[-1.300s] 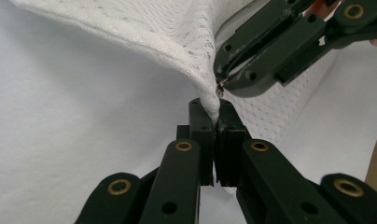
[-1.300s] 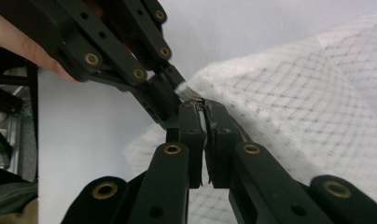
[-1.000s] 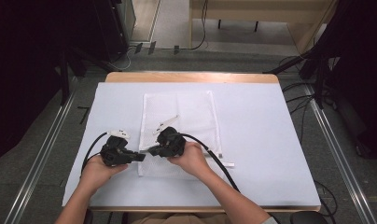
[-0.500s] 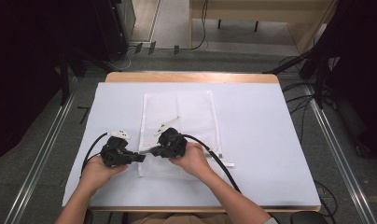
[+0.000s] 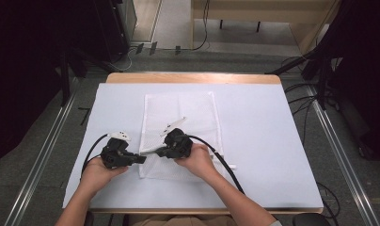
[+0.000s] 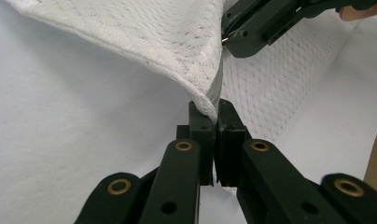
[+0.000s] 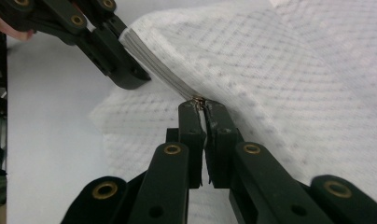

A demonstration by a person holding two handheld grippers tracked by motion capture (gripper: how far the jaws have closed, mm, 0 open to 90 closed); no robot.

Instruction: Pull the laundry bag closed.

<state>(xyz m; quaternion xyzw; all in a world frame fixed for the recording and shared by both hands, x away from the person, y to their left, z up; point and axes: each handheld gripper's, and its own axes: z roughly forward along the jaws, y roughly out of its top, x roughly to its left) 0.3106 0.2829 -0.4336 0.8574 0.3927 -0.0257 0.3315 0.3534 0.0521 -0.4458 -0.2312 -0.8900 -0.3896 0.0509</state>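
A white mesh bag [image 5: 188,113] lies flat on the pale table cover [image 5: 273,141]. Its near left edge, with a grey zipper tape [image 6: 217,86], is lifted off the table. My left gripper [image 5: 142,159] is shut on that zipper edge [image 6: 218,114]. My right gripper [image 5: 154,151] points left, toward the left gripper, and is shut on the small metal zipper pull [image 7: 197,99] a short way along the same edge [image 7: 201,105]. The left gripper view has the right gripper [image 6: 228,39] just beyond my jaws. In the right gripper view the left gripper [image 7: 133,70] clamps the bag's edge.
A wooden table edge [image 5: 193,77] runs along the far side. Black cables [image 5: 221,162] trail from both grippers toward the person. Metal rails [image 5: 334,141] flank the table, and dark equipment stands at the back left.
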